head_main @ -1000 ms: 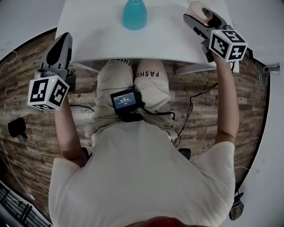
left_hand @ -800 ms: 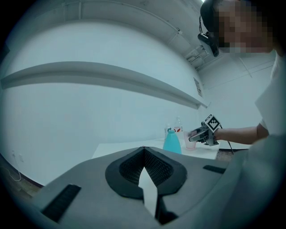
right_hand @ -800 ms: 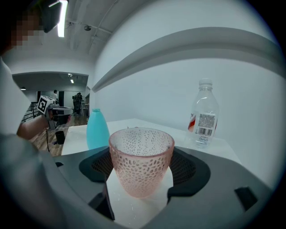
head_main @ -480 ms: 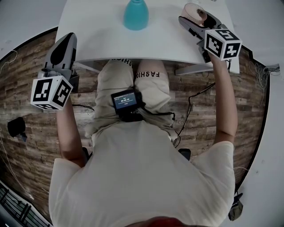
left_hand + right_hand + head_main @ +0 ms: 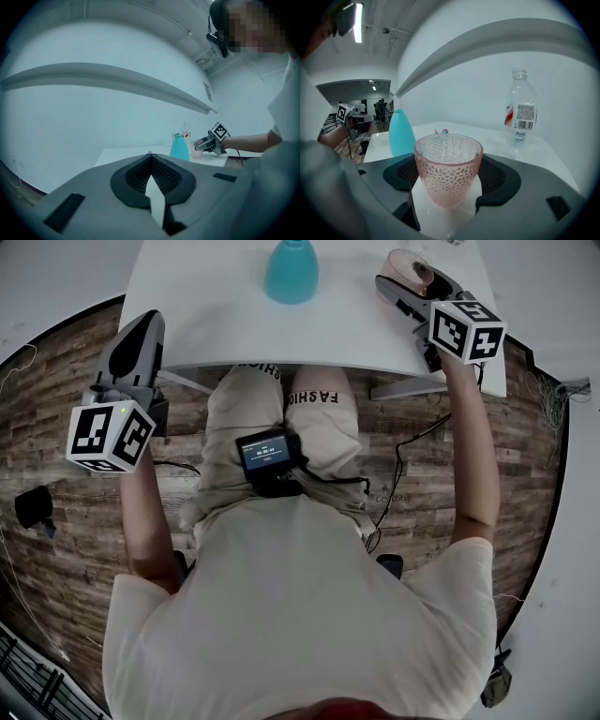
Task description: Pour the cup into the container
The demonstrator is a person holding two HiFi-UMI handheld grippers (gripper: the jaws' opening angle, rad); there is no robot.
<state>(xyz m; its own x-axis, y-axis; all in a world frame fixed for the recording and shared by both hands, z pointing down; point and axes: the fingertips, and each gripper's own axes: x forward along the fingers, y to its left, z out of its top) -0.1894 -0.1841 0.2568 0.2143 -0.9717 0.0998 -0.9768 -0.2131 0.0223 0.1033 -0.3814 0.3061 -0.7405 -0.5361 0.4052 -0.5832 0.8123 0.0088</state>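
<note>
Just right of the teal container [image 5: 291,273], your right gripper [image 5: 449,185] is clamped on the upright pink cup [image 5: 448,164], so the pour looks not yet begun, while your left gripper [image 5: 152,183], well left of the container, is closed on nothing.

Table [image 5: 216,329]: the left half is bare, giving an open lane from the left edge across to the teal container [image 5: 291,273]. The left gripper [image 5: 141,329] hangs off that edge over the floor [image 5: 56,409], with the table edge between it and the container. A bare strip of tabletop separates the container from the cup [image 5: 447,164], which fills the right gripper's [image 5: 412,277] jaws. A bottle [image 5: 520,117] stands near the cup on its right, apart from it, narrowing that side.
</note>
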